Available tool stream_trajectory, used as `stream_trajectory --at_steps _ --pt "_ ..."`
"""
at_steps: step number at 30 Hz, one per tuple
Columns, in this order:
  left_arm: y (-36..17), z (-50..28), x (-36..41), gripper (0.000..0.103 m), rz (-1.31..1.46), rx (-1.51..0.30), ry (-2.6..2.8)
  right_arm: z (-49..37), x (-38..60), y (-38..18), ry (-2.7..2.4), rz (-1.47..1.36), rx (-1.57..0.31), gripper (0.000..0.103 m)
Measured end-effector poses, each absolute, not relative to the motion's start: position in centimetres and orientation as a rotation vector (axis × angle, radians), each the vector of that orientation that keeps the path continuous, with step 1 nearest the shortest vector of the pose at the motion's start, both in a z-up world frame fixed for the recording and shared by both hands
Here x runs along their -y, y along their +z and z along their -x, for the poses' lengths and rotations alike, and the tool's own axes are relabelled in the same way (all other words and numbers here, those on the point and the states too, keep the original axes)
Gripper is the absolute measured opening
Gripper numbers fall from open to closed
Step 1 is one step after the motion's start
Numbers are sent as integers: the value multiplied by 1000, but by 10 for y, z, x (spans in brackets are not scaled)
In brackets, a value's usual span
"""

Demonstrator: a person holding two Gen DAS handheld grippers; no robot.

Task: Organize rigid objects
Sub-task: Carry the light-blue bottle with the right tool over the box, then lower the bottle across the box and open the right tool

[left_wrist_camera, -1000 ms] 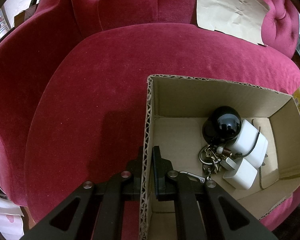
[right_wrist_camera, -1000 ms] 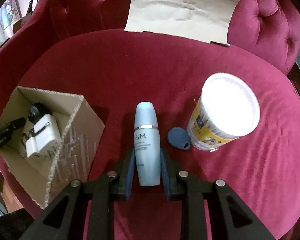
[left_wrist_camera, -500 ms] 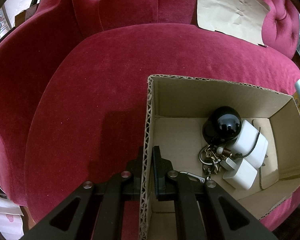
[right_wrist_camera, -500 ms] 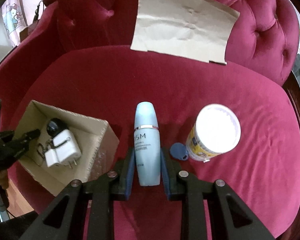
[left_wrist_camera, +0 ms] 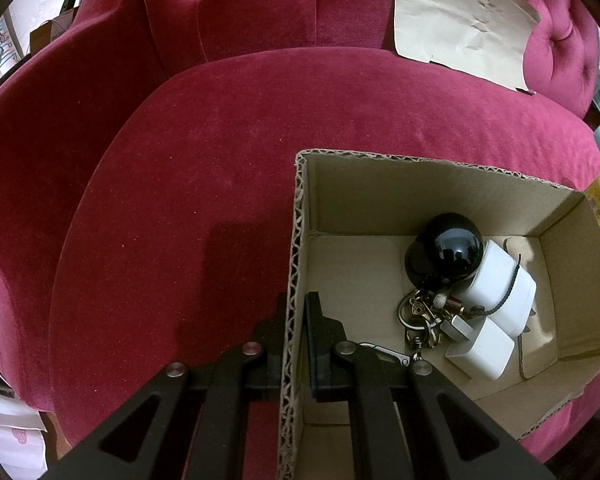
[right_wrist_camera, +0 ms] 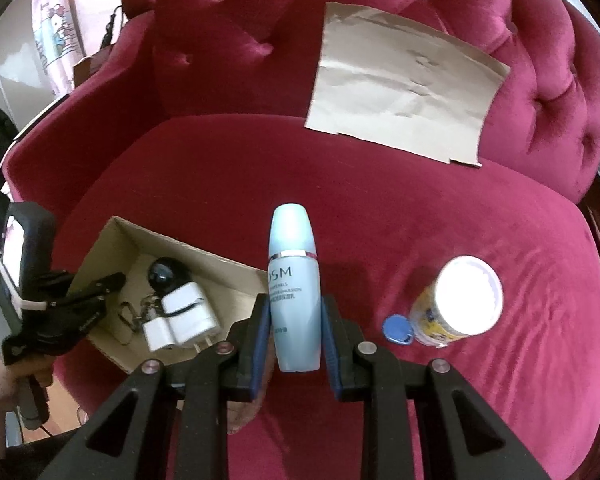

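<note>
- Gripping the pale blue plastic lotion bottle [right_wrist_camera: 295, 288] near its base, the right gripper [right_wrist_camera: 295, 334] has its blue-padded fingers [right_wrist_camera: 260, 340] pressed on both sides, the bottle held above the crimson velvet sofa seat [right_wrist_camera: 380, 232].
- The open brown cardboard box [left_wrist_camera: 432, 184] sits on the seat, to the bottle's left.
- The left gripper [left_wrist_camera: 298, 340] pinches the box's near wall, one finger outside, one inside.
- Inside lie a glossy black ball [left_wrist_camera: 454, 246], two white chargers [left_wrist_camera: 500, 284] and a metal keyring bunch [left_wrist_camera: 420, 316], touching.
- A round white-lidded yellow tub [right_wrist_camera: 460, 304] stands right of the bottle, a small blue tag [right_wrist_camera: 397, 329] just beside it.
- A creased brown paper sheet [right_wrist_camera: 404, 84] leans on the backrest.
</note>
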State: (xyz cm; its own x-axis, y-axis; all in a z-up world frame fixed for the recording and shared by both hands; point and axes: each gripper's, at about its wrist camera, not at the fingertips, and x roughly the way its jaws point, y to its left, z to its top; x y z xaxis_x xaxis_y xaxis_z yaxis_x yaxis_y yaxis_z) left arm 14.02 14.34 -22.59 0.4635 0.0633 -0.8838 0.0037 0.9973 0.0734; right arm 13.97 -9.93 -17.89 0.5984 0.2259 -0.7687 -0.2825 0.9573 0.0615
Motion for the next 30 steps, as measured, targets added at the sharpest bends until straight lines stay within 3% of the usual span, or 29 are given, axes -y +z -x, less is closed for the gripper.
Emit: stream_trajectory --at_steps 30 --pt "-226 -141 -142 7 -69 -1089 37 -140 -3 -184 538 107 -935 26"
